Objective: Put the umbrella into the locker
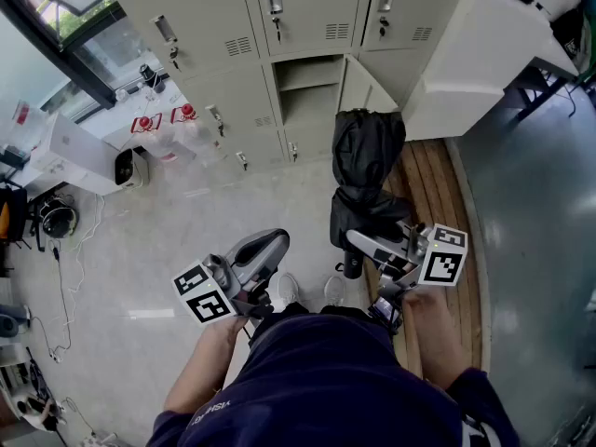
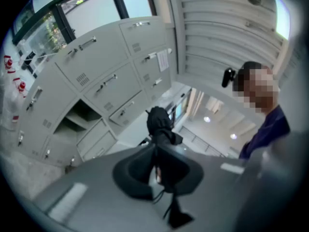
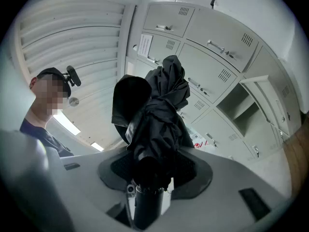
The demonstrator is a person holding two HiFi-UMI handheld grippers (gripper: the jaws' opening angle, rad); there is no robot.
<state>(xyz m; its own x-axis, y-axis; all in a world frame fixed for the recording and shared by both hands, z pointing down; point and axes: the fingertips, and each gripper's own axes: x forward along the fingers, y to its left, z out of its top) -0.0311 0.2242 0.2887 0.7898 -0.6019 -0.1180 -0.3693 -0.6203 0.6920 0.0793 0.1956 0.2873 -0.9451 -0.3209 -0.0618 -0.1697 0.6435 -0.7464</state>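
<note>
A folded black umbrella [image 1: 368, 166] points up-frame toward the open locker [image 1: 307, 96], whose door [image 1: 358, 87] stands ajar. My right gripper [image 1: 365, 240] is shut on the umbrella near its handle [image 1: 352, 268]. In the right gripper view the bunched black fabric [image 3: 159, 115] and the handle [image 3: 147, 207] fill the space between the pads of the right gripper [image 3: 152, 170], with the open locker [image 3: 251, 105] beyond. My left gripper [image 1: 270, 242] hovers to the left of the umbrella, apart from it, jaws together. The left gripper view shows the left gripper [image 2: 155, 170] shut, with the umbrella [image 2: 159, 124] further off.
Grey lockers [image 1: 214, 26] line the wall ahead. A wooden board floor strip [image 1: 438, 203] runs on the right beside a white cabinet [image 1: 484, 54]. At left stand a white box [image 1: 93, 156], red-capped bottles [image 1: 163, 119] and cables [image 1: 65, 250] on the floor.
</note>
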